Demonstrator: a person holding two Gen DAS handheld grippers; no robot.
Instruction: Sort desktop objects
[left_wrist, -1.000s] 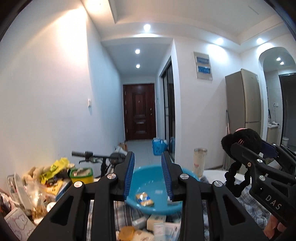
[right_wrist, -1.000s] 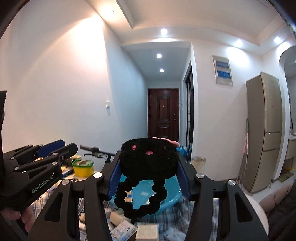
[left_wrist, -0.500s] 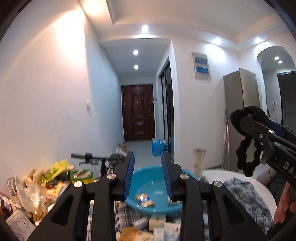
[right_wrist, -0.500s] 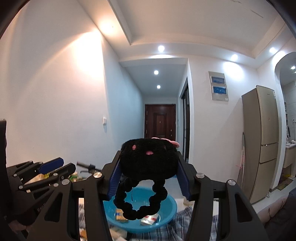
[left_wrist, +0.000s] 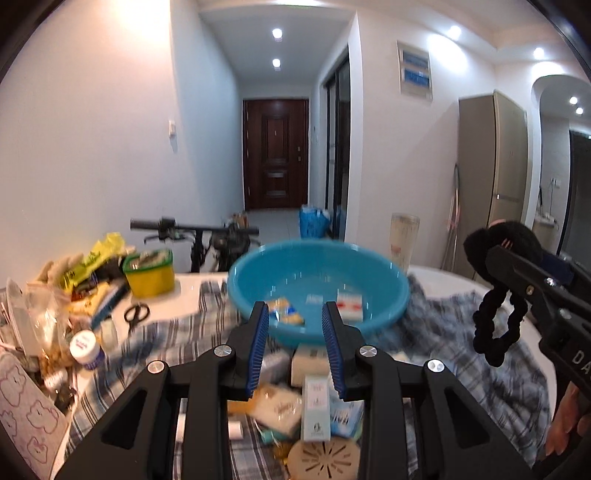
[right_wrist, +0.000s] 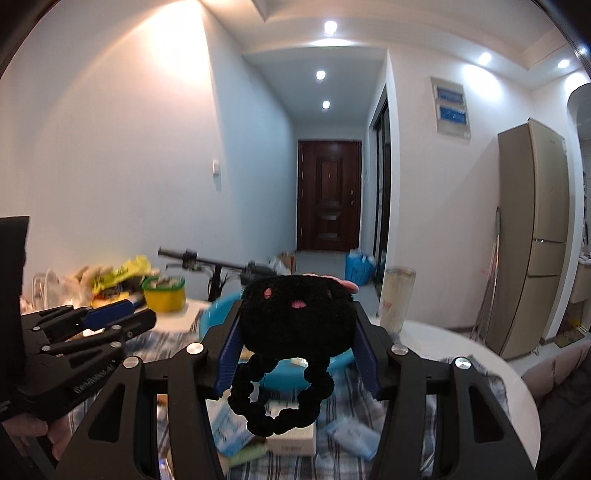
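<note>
Already two small packets lie inside the round blue plastic basin (left_wrist: 317, 273); the right gripper (right_wrist: 295, 343) clamps a fluffy black hair scrunchie (right_wrist: 295, 314) near it, the left gripper (left_wrist: 295, 354) is closed and empty, and many boxes remain before it.

Space above blue basin (left_wrist: 258, 273) open — small boxes (left_wrist: 314, 398) crowd cloth before it, clutter pile (left_wrist: 74, 280) blocks left.

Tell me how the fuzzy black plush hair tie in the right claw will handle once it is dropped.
The fuzzy black plush hair tie looks soft: the right claw presses into its pile. Its beaded loop hangs limp, so it is probably floppy and light, and unlikely to roll or break.
</note>
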